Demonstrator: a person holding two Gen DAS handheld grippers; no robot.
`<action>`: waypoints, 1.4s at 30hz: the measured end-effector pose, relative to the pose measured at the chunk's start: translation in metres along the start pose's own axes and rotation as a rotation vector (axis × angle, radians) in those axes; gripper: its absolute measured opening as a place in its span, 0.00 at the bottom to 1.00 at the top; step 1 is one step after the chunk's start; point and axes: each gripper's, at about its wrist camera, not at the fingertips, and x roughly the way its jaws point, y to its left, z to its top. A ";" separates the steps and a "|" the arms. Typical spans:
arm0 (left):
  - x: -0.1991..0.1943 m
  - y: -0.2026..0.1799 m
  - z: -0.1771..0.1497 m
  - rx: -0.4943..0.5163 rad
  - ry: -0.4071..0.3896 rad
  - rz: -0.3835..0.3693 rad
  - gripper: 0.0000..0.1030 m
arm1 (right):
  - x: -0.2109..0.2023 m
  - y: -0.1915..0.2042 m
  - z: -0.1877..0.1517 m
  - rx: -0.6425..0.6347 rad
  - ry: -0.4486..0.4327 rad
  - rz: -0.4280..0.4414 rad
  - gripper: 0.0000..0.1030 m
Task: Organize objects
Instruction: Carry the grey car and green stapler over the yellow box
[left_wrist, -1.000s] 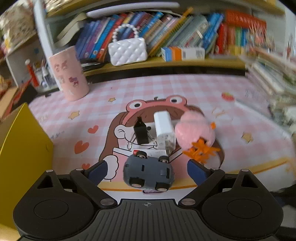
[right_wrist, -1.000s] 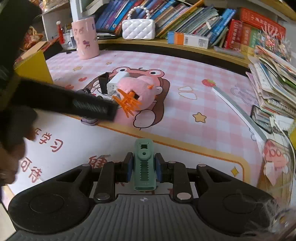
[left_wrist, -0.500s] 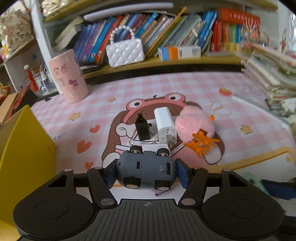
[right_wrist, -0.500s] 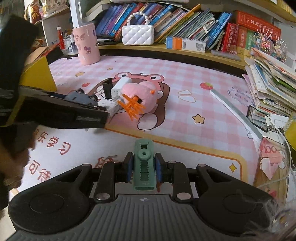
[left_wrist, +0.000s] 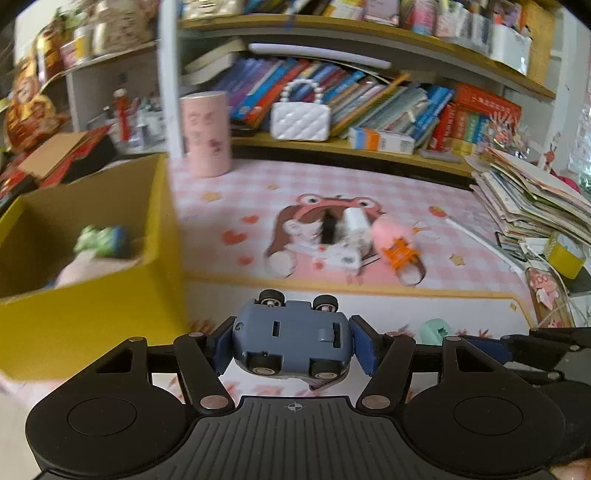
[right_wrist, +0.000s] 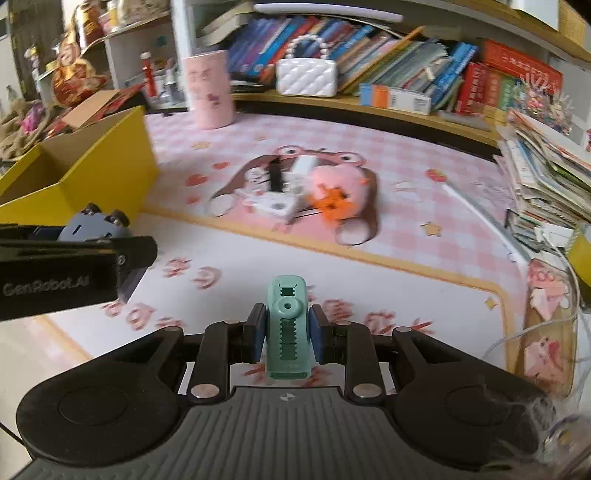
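My left gripper (left_wrist: 290, 341) is shut on a grey-blue toy car (left_wrist: 291, 343), held upside down with its wheels up, above the mat's front edge. The car also shows in the right wrist view (right_wrist: 94, 227). A yellow box (left_wrist: 92, 306) stands to the left with a green and blue toy (left_wrist: 101, 240) inside. My right gripper (right_wrist: 286, 330) is shut on a mint green clip (right_wrist: 287, 328). On the mat lie a pink plush (right_wrist: 340, 182) with orange feet, a white charger (right_wrist: 304, 166) and a black binder clip (right_wrist: 275, 179).
A pink cup (left_wrist: 207, 134) and a white quilted purse (left_wrist: 300, 120) stand by the bookshelf at the back. A stack of papers and books (right_wrist: 546, 177) lies at the right. The yellow box also shows at the left of the right wrist view (right_wrist: 99, 173).
My left gripper closed on the toy car, lifted it off the mat and pulled back toward the yellow box. My right gripper kept hold of the green clip.
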 end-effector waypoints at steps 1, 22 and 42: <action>-0.006 0.007 -0.004 -0.009 0.000 0.005 0.61 | -0.001 0.008 -0.001 -0.009 0.003 0.008 0.23; -0.114 0.148 -0.077 -0.138 -0.020 0.124 0.61 | -0.039 0.192 -0.042 -0.169 0.029 0.175 0.23; -0.161 0.216 -0.028 -0.152 -0.299 0.135 0.61 | -0.061 0.241 0.030 -0.113 -0.225 0.082 0.23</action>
